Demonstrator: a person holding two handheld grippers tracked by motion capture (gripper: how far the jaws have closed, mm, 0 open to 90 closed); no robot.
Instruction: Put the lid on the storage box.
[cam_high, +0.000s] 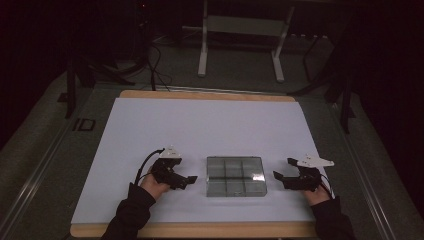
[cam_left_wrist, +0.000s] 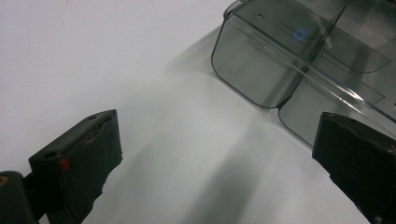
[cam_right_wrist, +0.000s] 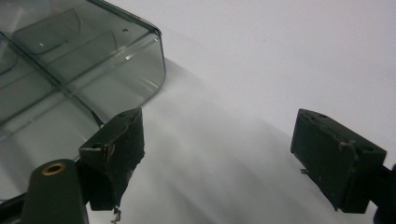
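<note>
While both of your hands rest low on the white sheet (cam_high: 210, 125) that covers the wooden table (cam_high: 200, 231), the clear grey plastic box with six little compartments (cam_high: 235, 176) sits flat between them, near your edge of the table. Your left gripper (cam_high: 189, 180) waits just beside the box's left side, not touching it. Your right gripper (cam_high: 278, 177) waits just beside the box's right side, also not touching it.

Look at the left gripper view: the two black jaws stand wide apart, with only white sheet between them, and the box's rounded corner (cam_left_wrist: 261, 70) lies ahead and to one side. The right gripper view is much the same, jaws wide apart, nothing between them, and the box's corner (cam_right_wrist: 140, 60) close by one jaw.

So you seem to be at the very start of the job, lined up on both sides of the box and holding nothing yet. The compartments look empty.

To go on, you probably need to bring a gripper in until one thin wall of the box sits between its jaws, then squeeze gently. Clear plastic is smooth, so it may slide on the sheet.
</note>
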